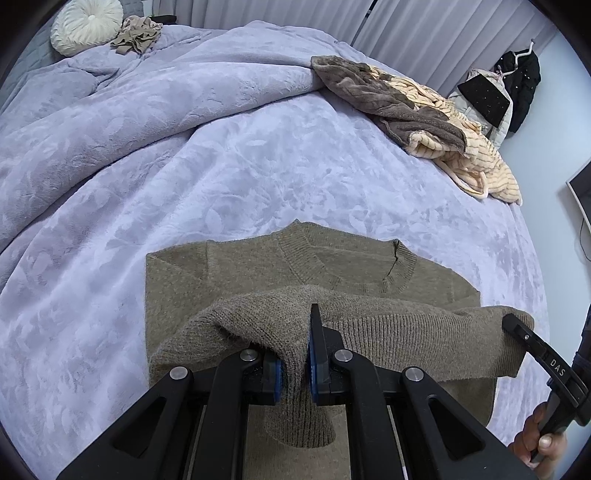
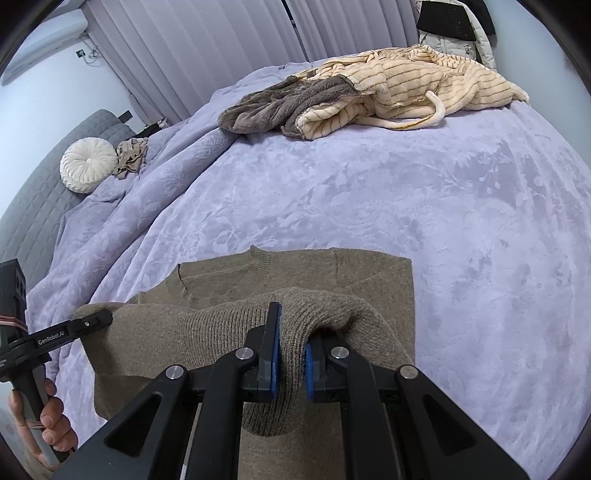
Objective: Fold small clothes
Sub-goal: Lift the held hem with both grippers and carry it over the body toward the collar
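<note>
Both hand-held grippers, left (image 1: 295, 363) and right (image 2: 291, 363), pinch the olive sweater's (image 1: 258, 266) lifted hem above its flat body.

"DAS" on right gripper (image 1: 517, 325); "GenRobot.AI" on left gripper (image 2: 99, 319)

sweater (image 1: 332, 258): olive-brown ribbed knit | bed cover (image 1: 221, 166): lavender, leaf-embossed | robe (image 2: 424, 81): cream, thin dark stripes, grey-brown lining | cushion (image 1: 86, 24): white, pleated | claw pads (image 1: 313, 354): blue
</note>
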`<state>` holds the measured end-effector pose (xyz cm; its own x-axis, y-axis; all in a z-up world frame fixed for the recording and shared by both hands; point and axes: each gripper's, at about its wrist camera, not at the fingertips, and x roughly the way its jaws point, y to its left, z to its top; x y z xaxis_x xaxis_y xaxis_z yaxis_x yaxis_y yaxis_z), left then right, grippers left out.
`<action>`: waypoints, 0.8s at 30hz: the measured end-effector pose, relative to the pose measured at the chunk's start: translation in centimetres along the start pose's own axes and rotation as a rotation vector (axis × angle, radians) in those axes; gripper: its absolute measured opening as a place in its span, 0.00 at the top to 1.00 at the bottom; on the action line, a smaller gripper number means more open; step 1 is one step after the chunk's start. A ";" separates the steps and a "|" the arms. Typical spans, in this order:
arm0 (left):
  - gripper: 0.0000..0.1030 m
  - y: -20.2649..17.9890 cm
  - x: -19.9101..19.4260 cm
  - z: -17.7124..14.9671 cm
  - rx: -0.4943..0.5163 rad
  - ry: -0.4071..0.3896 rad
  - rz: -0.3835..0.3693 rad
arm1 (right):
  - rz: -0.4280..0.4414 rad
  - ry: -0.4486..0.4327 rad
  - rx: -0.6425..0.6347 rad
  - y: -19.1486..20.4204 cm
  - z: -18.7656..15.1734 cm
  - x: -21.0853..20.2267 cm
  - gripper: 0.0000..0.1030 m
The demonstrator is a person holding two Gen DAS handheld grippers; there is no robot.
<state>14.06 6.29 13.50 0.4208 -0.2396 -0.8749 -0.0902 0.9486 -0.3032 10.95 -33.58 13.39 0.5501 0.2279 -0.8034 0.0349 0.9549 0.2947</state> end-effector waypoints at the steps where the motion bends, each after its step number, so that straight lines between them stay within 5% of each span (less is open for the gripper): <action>1: 0.89 0.1 0.2 0.1 -0.002 0.003 0.001 | -0.001 0.004 0.003 -0.1 0.1 0.3 0.89; 24: 0.89 0.5 5.4 2.2 -0.014 0.074 0.026 | -0.033 0.067 0.014 -1.2 1.8 5.2 0.89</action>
<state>18.26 5.97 9.46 0.3505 -0.2298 -0.9079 -0.1132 0.9519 -0.2846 15.26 -33.91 9.81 0.4915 0.2092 -0.8454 0.0634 0.9595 0.2743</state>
